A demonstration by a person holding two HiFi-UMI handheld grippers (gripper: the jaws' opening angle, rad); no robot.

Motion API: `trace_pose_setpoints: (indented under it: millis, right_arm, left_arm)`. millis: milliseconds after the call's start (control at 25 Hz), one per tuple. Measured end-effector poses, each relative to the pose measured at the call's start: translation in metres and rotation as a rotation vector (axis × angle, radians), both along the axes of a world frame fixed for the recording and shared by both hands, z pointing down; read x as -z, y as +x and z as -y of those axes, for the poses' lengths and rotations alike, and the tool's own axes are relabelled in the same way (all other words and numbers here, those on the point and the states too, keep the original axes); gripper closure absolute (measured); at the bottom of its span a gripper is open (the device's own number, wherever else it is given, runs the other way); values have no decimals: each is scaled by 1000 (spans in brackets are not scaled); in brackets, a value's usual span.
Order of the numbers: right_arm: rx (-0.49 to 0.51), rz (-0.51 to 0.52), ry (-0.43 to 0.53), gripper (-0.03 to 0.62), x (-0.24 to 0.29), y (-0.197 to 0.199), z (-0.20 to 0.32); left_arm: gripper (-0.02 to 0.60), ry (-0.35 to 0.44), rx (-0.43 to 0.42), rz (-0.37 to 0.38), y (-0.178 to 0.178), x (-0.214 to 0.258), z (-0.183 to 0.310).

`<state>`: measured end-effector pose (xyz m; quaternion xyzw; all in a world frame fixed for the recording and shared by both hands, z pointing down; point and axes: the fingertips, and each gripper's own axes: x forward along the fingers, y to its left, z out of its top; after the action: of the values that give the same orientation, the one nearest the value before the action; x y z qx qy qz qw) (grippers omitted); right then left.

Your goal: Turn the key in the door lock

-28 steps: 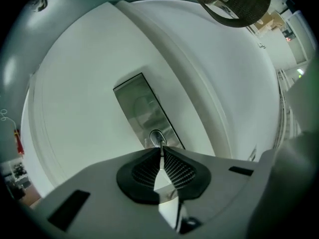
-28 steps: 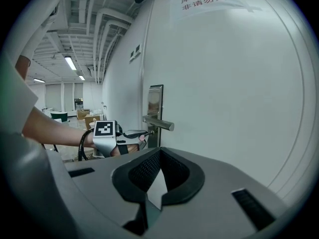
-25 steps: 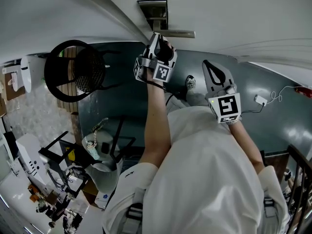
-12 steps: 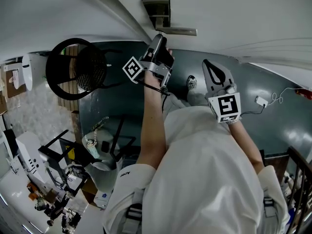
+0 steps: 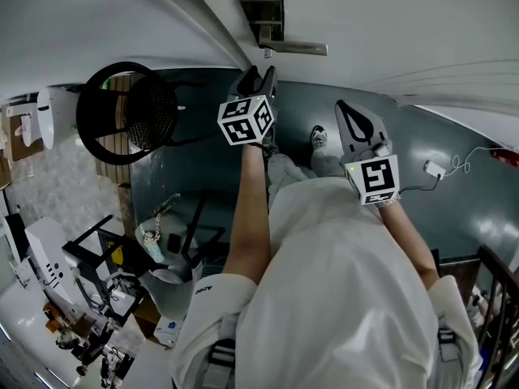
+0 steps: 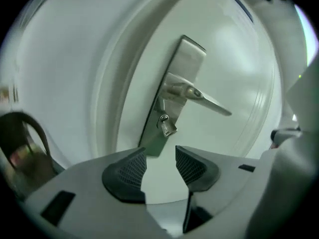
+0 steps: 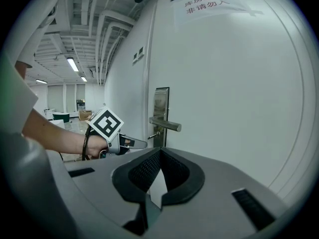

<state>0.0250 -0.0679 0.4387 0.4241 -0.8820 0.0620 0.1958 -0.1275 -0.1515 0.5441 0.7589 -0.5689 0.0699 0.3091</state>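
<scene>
Left tongs (image 6: pixel 160 156), just opened wide and empty, face the small key (image 6: pixel 167 126), likely stiff, slick metal: pinch its flat head; right tongs (image 7: pixel 159 153) closed

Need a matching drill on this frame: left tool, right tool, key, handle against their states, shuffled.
Column 1
1. left tool
2. right tool
3. key
4. handle

Column 2
A. jaws together, empty, held back from the door
B. metal lever just above the key
C. jaws apart, aimed at the key
D. sticks out of the lock, nothing gripping it

Pairs: 1-C, 2-A, 3-D, 4-B

Note: the left tool's jaws have just been opening, and nothing is between them.
</scene>
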Motion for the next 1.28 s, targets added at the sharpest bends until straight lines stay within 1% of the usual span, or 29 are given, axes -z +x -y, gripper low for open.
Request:
trace_pose_setpoints:
  millis: [80, 120, 160, 200, 240, 280, 320, 360, 400, 440, 480, 520, 560, 600, 640, 680, 720, 760, 800, 840, 880, 920, 960, 1040, 1120, 1160, 1240, 1280]
  right_arm:
    - [-4, -1, 1, 602, 0, 1, -2]
    - [-7, -2, 1, 602, 1, 2, -3]
    - [-10, -4, 1, 602, 1, 3, -3]
    - [-13, -4, 1, 602, 1, 4, -2]
    - [-17, -4, 2, 602, 1, 5, -2]
    - [-21, -2, 3, 602, 1, 6, -1]
    - [-26, -1, 3, 602, 1, 6, -1]
    - [-31, 0, 4, 602, 2, 6, -1]
    - [-36, -1, 4, 602, 2, 7, -1]
    - [-40, -2, 4, 602, 2, 8, -1]
    - [-43, -1, 3, 602, 2, 9, 0]
    - [-47, -1, 1, 602, 1, 10, 0]
    - [-50, -1, 0, 602, 1, 10, 1]
    - [-53, -2, -2, 602, 1, 10, 1]
    - [-55, -2, -3, 602, 0, 10, 2]
    - [-57, -1, -4, 602, 0, 10, 2]
    - [-59, -1, -4, 602, 0, 10, 2]
    - [-61, -2, -3, 602, 0, 10, 2]
    - [-62, -1, -3, 602, 0, 10, 2]
    - [-61, 0, -5, 602, 0, 10, 2]
    - [-59, 1, -7, 602, 0, 10, 1]
    - [-56, 1, -9, 602, 0, 9, 1]
    - [-51, 1, -9, 602, 0, 9, 1]
    - [-44, -2, -9, 602, -1, 9, 1]
    - [-42, -8, -8, 602, -2, 11, 1]
    - [-42, -12, -8, 602, -2, 13, 1]
    - [-42, -15, -8, 602, -4, 15, 1]
    - [-42, -15, -8, 602, -4, 16, 1]
  left_arm:
    - [391, 82, -17, 275, -2, 11, 8]
    - [391, 132, -38, 395, 2, 17, 12]
    - [391, 181, -67, 502, 8, 23, 17]
    - [392, 221, -97, 594, 14, 26, 23]
    - [391, 249, -122, 661, 21, 27, 28]
    - [393, 262, -136, 699, 25, 27, 32]
    - [393, 261, -140, 710, 27, 25, 35]
    - [422, 249, -135, 705, 28, 23, 38]
    - [489, 234, -124, 691, 27, 21, 40]
    - [527, 219, -109, 664, 26, 20, 41]
    - [533, 205, -89, 613, 25, 20, 41]
    - [535, 188, -63, 534, 24, 20, 42]
    - [538, 165, -31, 425, 23, 21, 42]
    - [542, 137, 8, 291, 20, 21, 42]
    - [547, 106, 51, 130, 16, 21, 41]
    - [552, 74, 95, -56, 14, 21, 42]
    - [555, 43, 136, -268, 12, 20, 41]
    - [555, 12, 169, -499, 11, 20, 41]
    - [555, -16, 191, -736, 11, 20, 41]
    - [555, -39, 203, -956, 11, 21, 41]
    - [555, -54, 207, -1140, 11, 23, 41]
    - [555, -62, 206, -1278, 10, 24, 41]
    - [555, -67, 206, -1371, 9, 23, 41]
    - [555, -70, 219, -1514, 8, 20, 41]
    - [555, -58, 241, -1682, 8, 20, 40]
    - [555, -48, 248, -1752, 8, 18, 39]
    - [555, -38, 268, -1852, 8, 17, 38]
    - [555, -46, 291, -1901, 8, 16, 38]
